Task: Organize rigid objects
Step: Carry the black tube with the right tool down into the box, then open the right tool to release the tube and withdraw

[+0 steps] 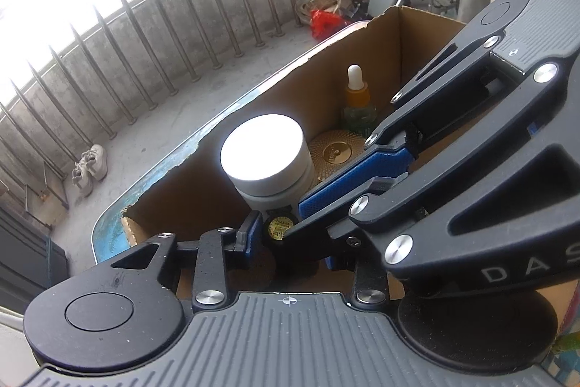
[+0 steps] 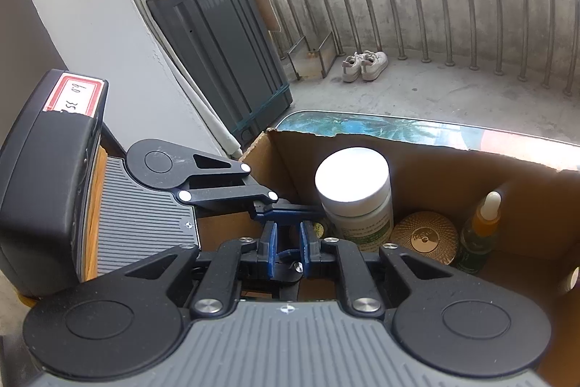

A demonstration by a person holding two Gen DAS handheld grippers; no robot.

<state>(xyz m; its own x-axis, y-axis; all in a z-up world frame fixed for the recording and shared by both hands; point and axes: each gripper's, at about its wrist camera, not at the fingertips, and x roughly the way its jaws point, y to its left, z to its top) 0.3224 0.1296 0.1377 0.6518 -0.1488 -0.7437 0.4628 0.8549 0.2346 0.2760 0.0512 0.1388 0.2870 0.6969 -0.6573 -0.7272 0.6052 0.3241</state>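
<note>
Fronting barred concrete balcony (image 2: 453, 89): blue table (image 2: 362, 126).

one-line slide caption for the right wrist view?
Right tool poised low inside a cardboard box holding a white-lidded jar, gold round tin and dropper bottle.
</note>
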